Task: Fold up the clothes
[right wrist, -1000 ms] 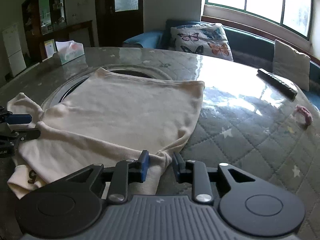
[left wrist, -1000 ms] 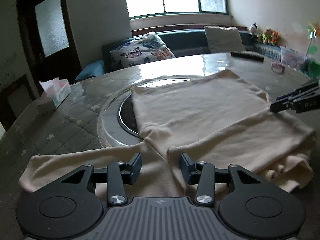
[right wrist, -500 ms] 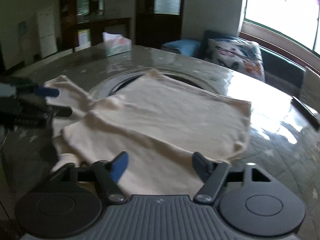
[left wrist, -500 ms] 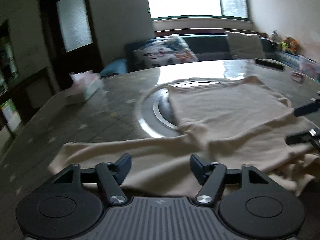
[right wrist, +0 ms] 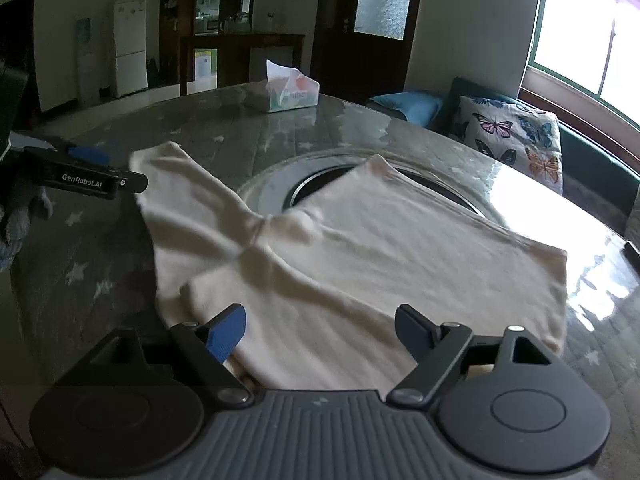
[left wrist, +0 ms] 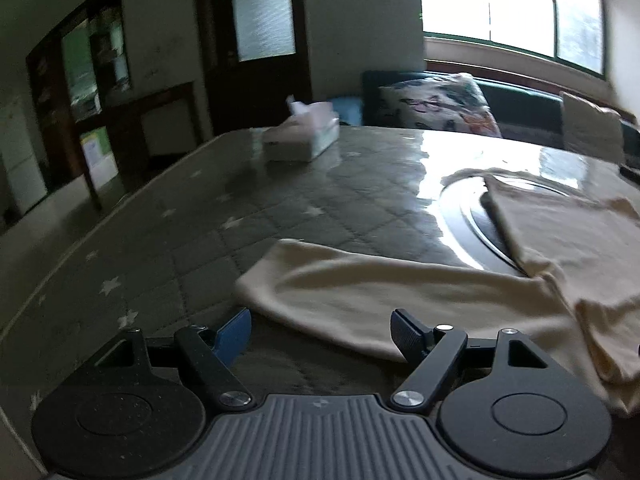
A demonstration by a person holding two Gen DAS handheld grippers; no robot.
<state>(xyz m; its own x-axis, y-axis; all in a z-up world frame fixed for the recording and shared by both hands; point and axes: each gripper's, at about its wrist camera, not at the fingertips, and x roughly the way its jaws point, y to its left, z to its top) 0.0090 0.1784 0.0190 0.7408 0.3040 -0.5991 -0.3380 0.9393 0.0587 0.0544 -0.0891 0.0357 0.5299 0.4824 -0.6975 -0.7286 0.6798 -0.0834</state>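
A cream long-sleeved shirt lies partly folded on the round table, its body over the centre ring. One sleeve stretches out flat toward the left. My left gripper is open and empty, just in front of that sleeve's cuff end; it also shows in the right wrist view beside the cuff. My right gripper is open and empty, hovering over the near edge of the shirt's body.
A tissue box stands at the table's far side, also seen in the left wrist view. A sunken ring sits in the table's middle. A butterfly cushion lies on the sofa behind. The quilted table cover spreads to the left.
Both grippers opened wide and let go of the shirt. The left one swung left to the sleeve's cuff end; the right one shifted left along the shirt's near edge.
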